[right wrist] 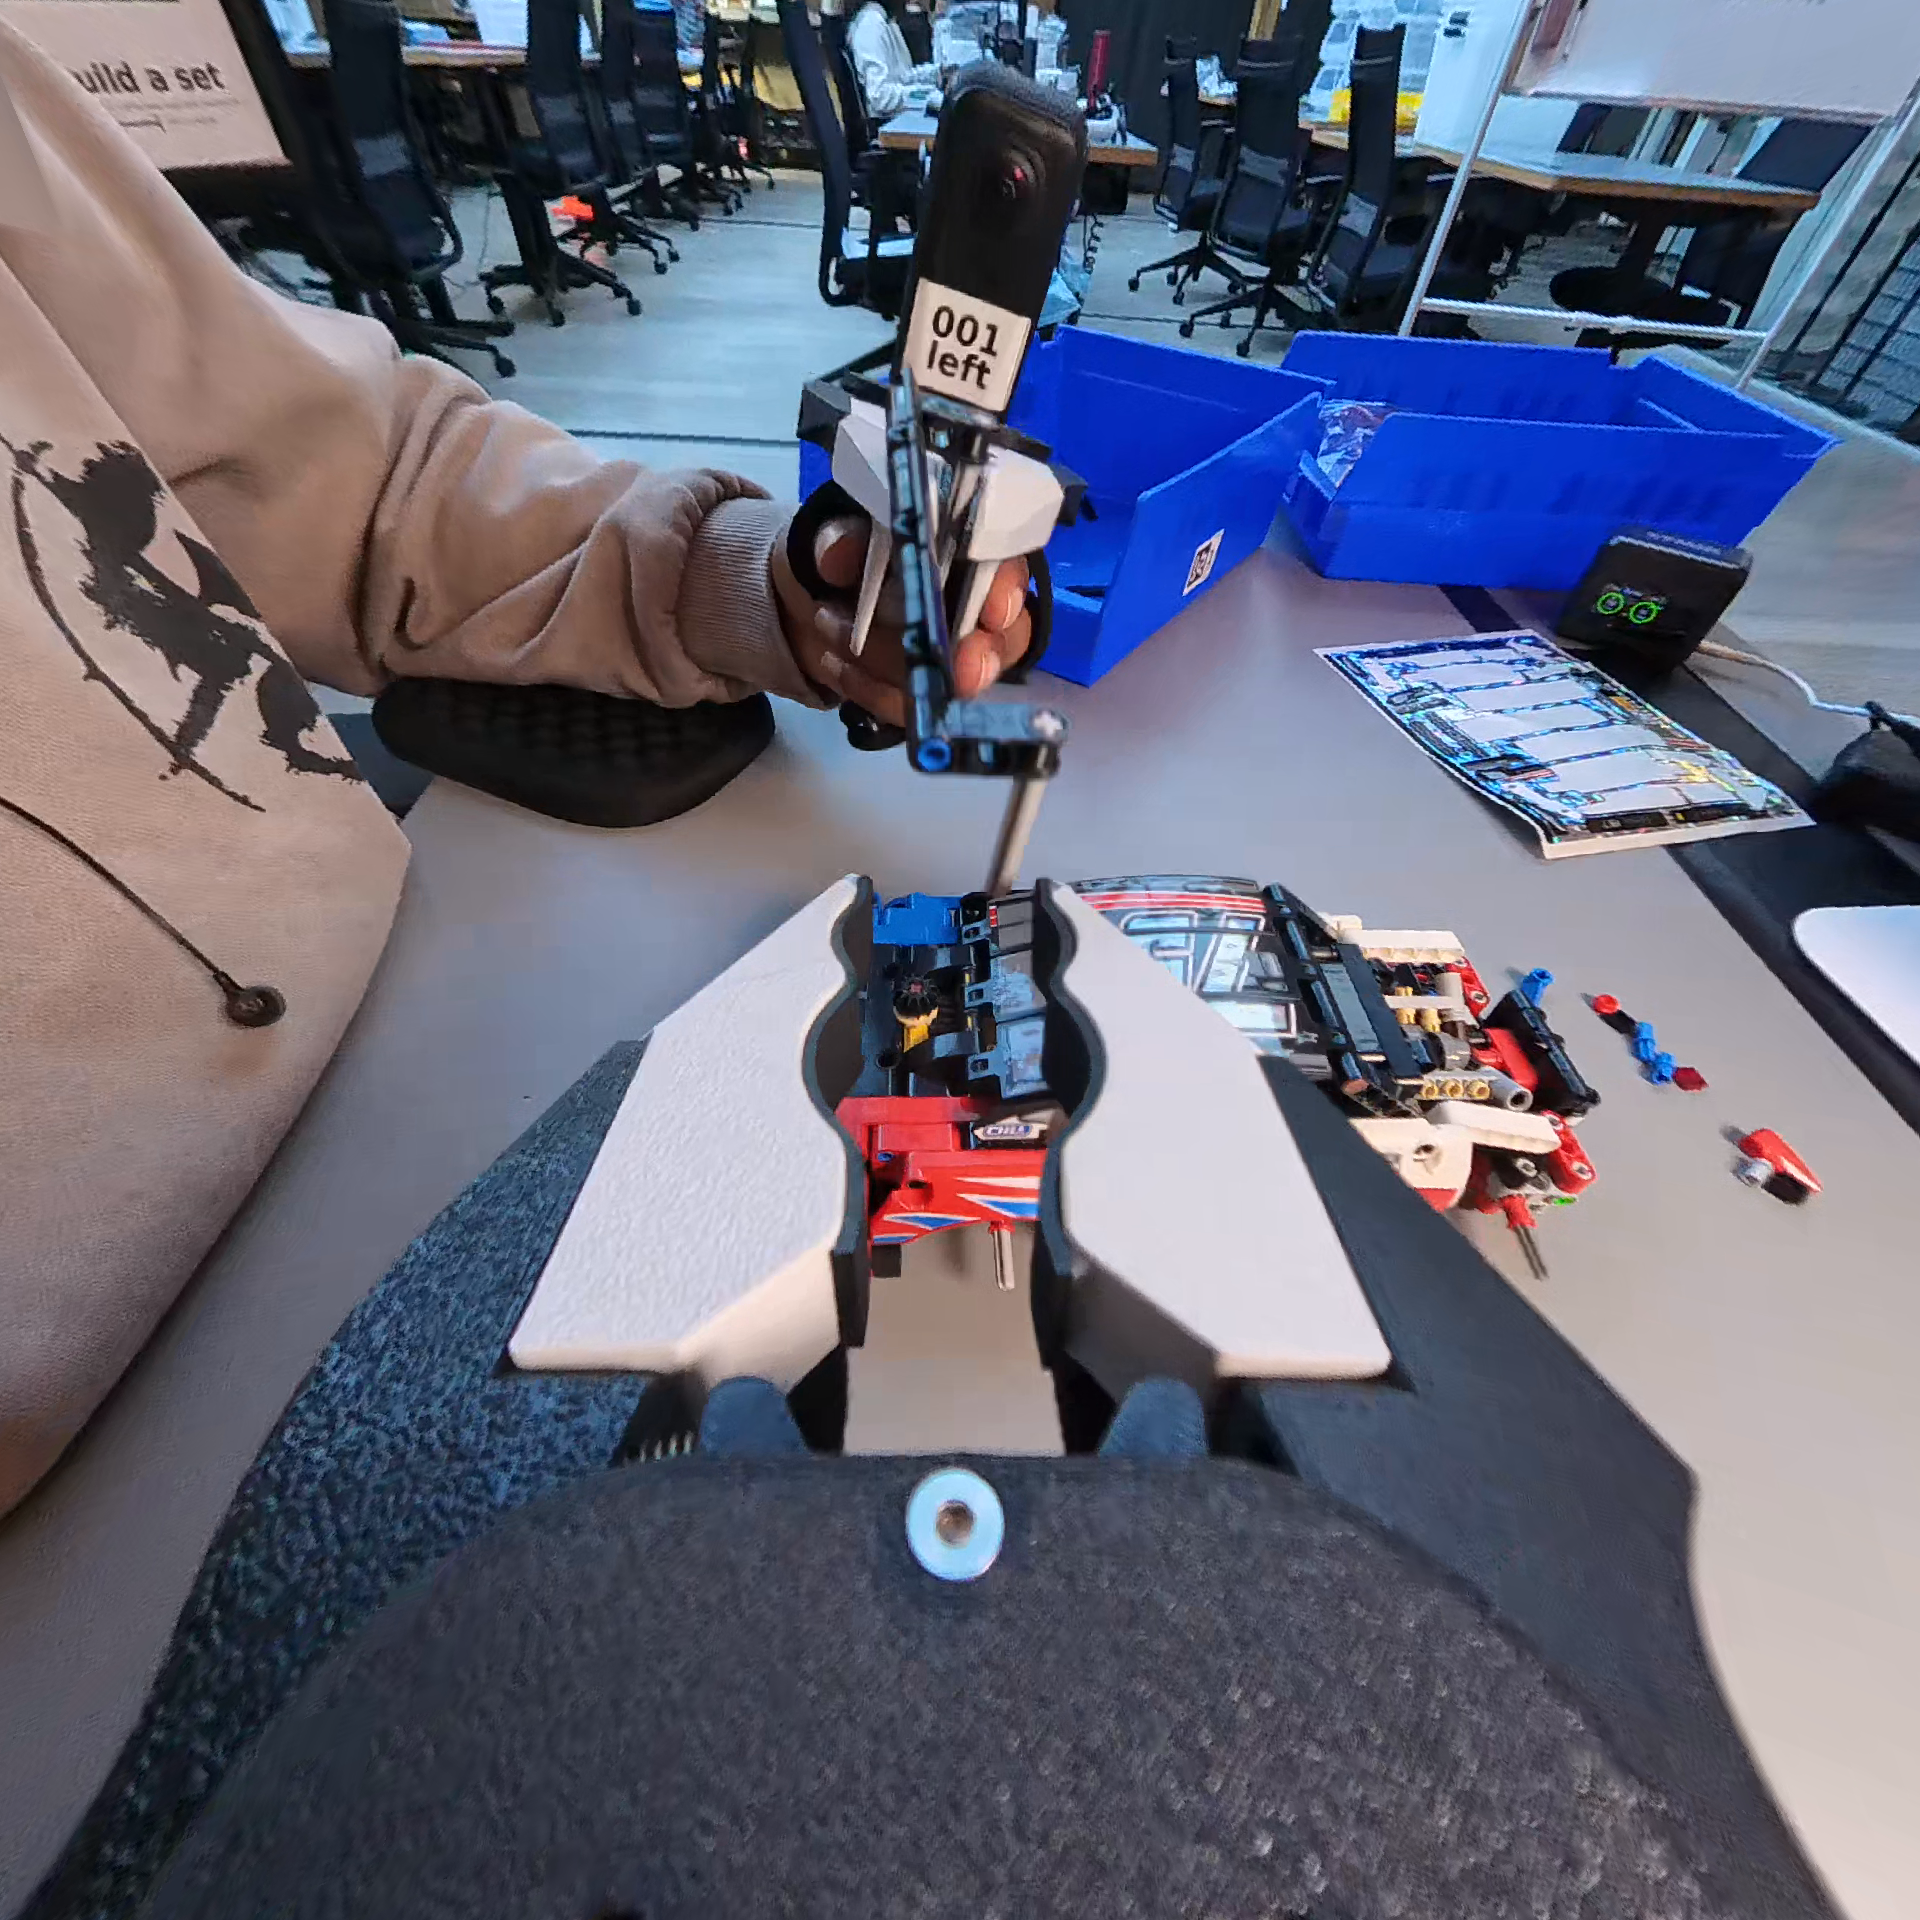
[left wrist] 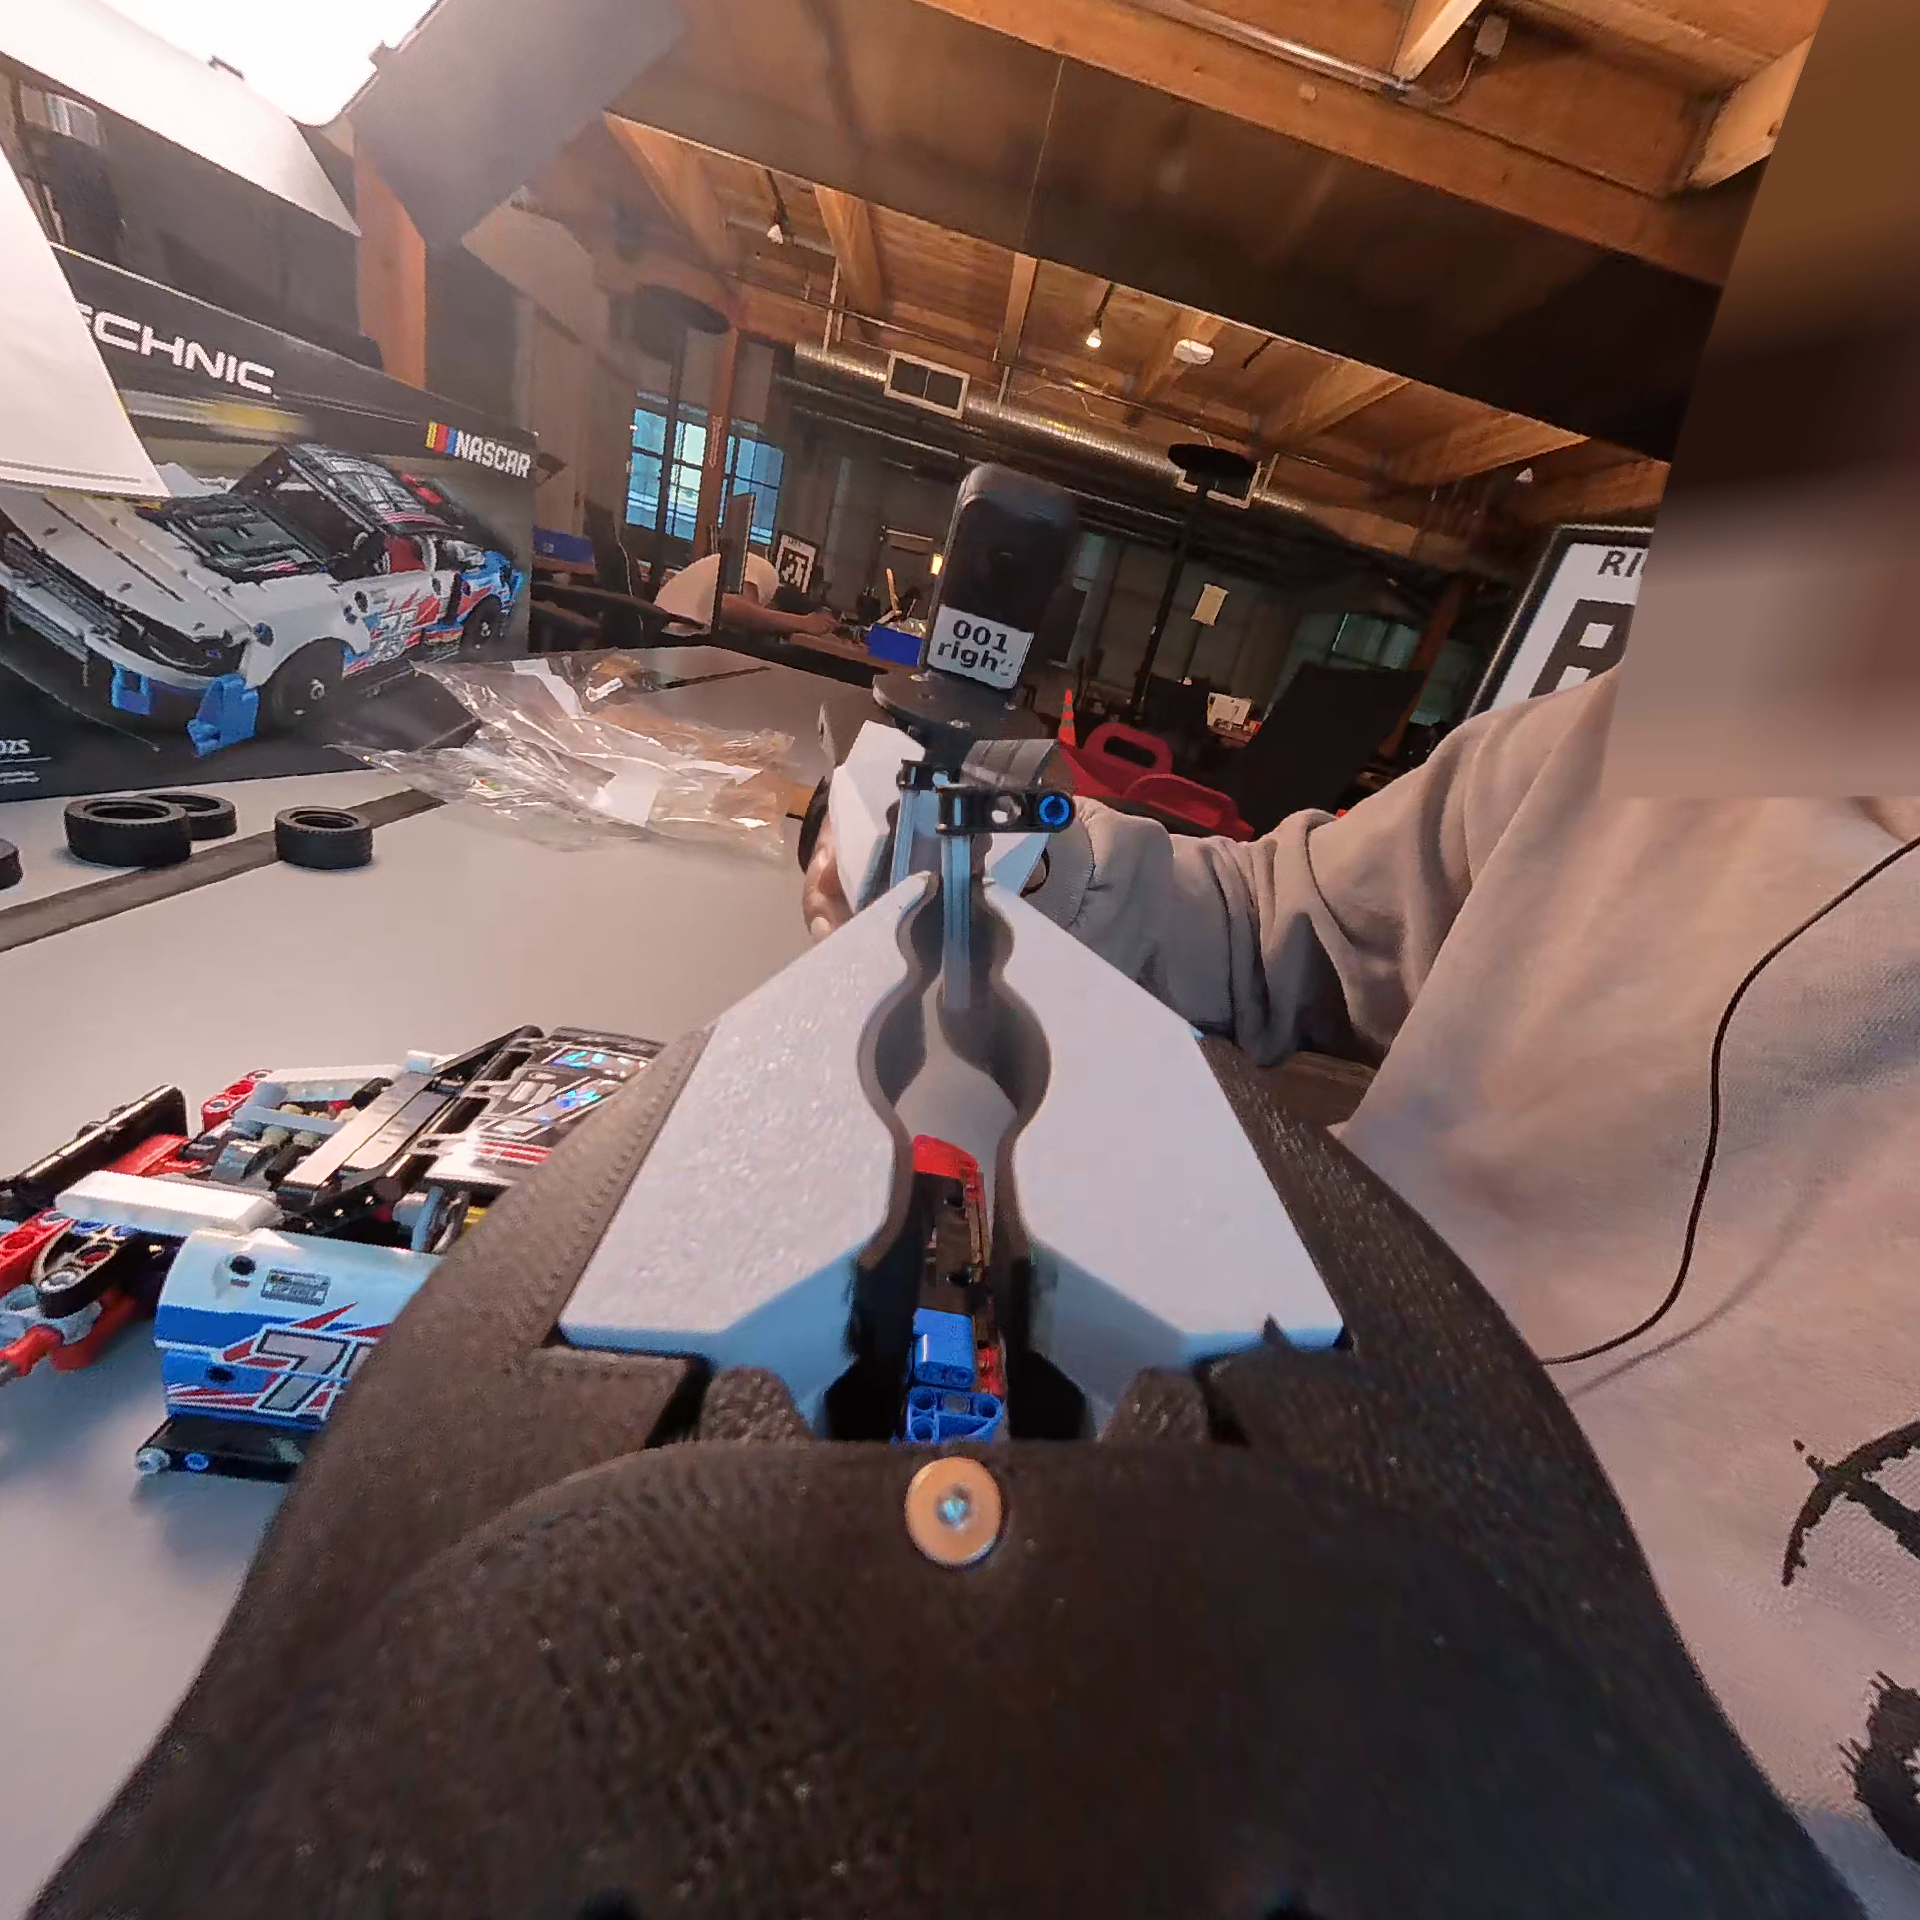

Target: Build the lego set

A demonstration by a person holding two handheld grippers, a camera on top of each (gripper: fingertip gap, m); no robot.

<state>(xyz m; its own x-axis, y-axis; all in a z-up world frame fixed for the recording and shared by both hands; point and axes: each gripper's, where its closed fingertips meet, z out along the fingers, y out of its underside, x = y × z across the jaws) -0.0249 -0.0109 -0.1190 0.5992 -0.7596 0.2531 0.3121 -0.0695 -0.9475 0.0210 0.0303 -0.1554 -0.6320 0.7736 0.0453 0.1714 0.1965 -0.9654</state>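
We see the left gripper (left wrist: 951, 935) clenched on a thin black-and-grey subassembly (right wrist: 971, 727), held above the rear of the lego car (right wrist: 1299, 997); its grey axle seems to touch the car, though we can't be sure. The right gripper (right wrist: 951, 914) stands released, jaws apart over the car's rear end. Loose red and blue pieces (right wrist: 1652, 1049) lie just beside the car; a sticker sheet (right wrist: 1558, 738) lies beyond it.
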